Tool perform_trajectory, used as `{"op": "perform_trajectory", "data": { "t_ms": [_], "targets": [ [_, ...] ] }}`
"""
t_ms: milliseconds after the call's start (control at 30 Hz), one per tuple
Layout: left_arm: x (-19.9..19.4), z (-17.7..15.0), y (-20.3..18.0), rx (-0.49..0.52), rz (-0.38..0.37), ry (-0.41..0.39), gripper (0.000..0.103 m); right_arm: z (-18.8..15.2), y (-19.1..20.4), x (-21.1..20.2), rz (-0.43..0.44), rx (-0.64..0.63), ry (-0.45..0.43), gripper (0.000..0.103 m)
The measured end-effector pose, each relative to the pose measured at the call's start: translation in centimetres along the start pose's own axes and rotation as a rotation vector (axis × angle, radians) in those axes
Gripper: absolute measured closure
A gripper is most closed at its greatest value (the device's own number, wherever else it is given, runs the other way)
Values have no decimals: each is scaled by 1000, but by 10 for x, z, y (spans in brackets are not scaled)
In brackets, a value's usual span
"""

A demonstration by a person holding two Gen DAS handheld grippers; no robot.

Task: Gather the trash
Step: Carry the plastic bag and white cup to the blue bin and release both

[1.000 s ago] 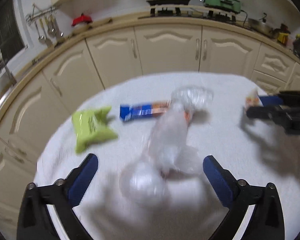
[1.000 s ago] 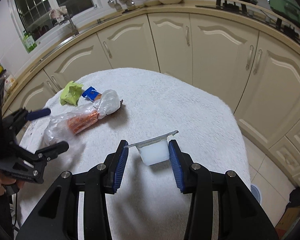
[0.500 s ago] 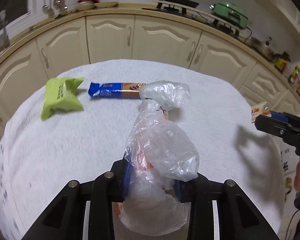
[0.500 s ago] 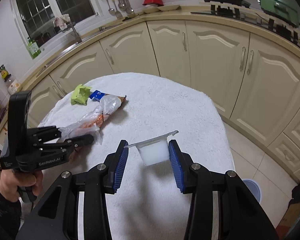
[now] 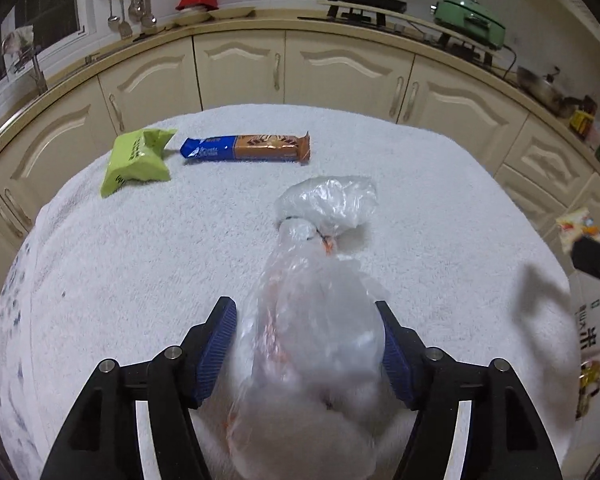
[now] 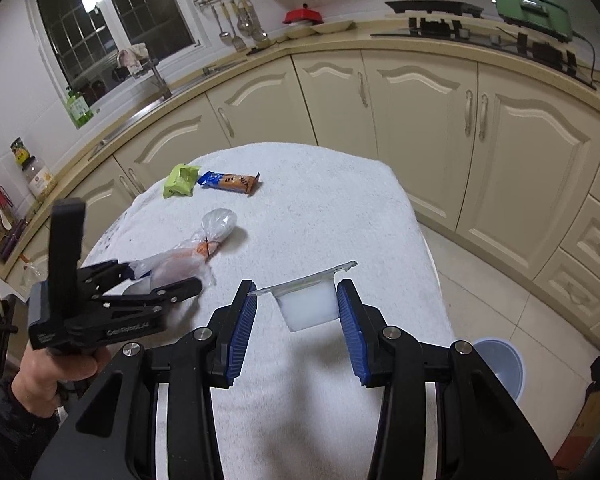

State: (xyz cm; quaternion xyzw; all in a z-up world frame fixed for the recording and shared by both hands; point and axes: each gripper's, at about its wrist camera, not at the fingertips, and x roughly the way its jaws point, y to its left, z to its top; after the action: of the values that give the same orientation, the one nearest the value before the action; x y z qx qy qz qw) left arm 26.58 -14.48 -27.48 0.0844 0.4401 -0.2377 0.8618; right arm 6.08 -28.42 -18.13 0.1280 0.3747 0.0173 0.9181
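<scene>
Trash pickup was mid-grasp: the left gripper (image 5: 306, 340) straddled the clear plastic bag (image 5: 312, 312) near the table's (image 5: 140, 248) front edge, jaws opening around it, pads not clearly pressing; next it needed a firm re-close. At right, the right gripper (image 6: 296, 308) pinched the white cup (image 6: 309, 309). Half a second earlier the left jaws were clamped on the bag
</scene>
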Motion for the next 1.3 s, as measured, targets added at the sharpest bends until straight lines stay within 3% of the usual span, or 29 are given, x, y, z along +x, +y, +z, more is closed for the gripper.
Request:
{"op": "perform_trajectory", "data": {
  "t_ms": [33,133,167,233,467,833,1000,1300],
  "targets": [
    [-2,-5,2,0,8,1,43,-3,-1,-3,-2,3,-1,61],
    [2,0,0,-38,-4,-4,73,-8,-4,-11,-4,13,-9,61],
    [3,1,1,-60,-24,2,75,-9,-6,-14,-7,17,-15,61],
    [-15,-4,2,-91,-55,-3,76,-9,-11,-20,-11,25,-25,61],
    [-51,-24,-19,-85,-39,-92,76,-12,-27,-35,-19,55,-50,61],
    [-120,-29,-77,-12,-58,-252,76,-13,-64,-72,-61,114,-119,61],
    [-145,-32,-103,40,-114,-300,76,-17,-85,-98,-93,143,-161,61],
    [-137,-24,-164,122,-253,-292,76,-32,-142,-141,-192,234,-209,61]
  ]
}}
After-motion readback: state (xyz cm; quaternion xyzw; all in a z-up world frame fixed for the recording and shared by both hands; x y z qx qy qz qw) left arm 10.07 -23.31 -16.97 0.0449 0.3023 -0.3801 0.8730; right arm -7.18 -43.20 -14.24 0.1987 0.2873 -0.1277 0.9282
